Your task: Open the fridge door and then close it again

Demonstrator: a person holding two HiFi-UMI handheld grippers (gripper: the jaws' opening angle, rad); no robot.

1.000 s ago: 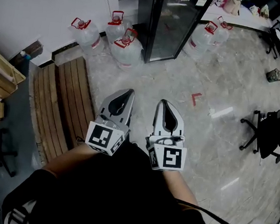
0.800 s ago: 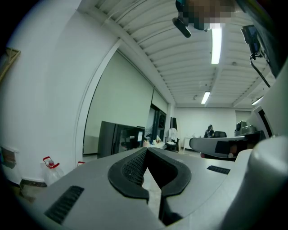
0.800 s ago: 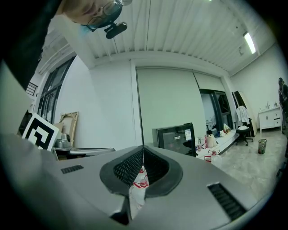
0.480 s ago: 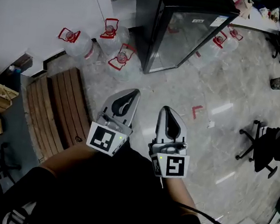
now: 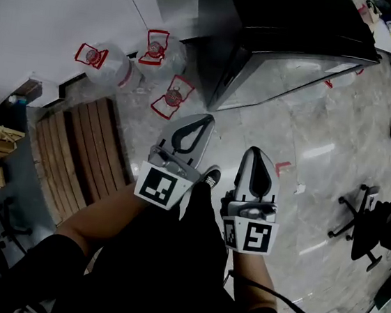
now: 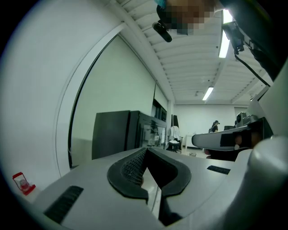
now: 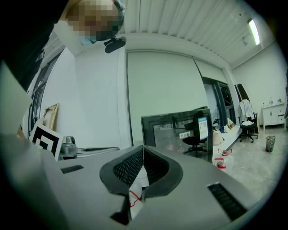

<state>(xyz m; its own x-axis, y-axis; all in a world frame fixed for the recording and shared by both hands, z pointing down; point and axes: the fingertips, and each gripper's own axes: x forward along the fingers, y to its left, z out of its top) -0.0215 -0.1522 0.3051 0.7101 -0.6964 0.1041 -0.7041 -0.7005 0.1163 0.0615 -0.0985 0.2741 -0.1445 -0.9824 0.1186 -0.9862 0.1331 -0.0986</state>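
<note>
The fridge point(image 5: 290, 65) is a tall black cabinet with a glass door, standing at the top of the head view; the door is closed. Both grippers point toward it from a short way off and touch nothing. My left gripper point(image 5: 207, 118) is shut and empty, its tip near the fridge's lower left corner. My right gripper point(image 5: 255, 151) is beside it, also shut and empty. In the left gripper view the fridge point(image 6: 121, 134) rises beyond the closed jaws of the left gripper point(image 6: 146, 149). In the right gripper view the glass door point(image 7: 177, 128) shows past the right gripper point(image 7: 143, 147).
Three water jugs with red caps point(image 5: 121, 70) point(image 5: 162, 50) point(image 5: 174, 97) stand left of the fridge by the white wall. A wooden slatted pallet point(image 5: 76, 153) lies at the left. An office chair point(image 5: 370, 221) is at the right. A red mark point(image 5: 283, 168) is on the floor.
The person has walked toward the fridge: it fills more of the head view's top, and the jugs have slid left. Both grippers stayed shut, side by side.
</note>
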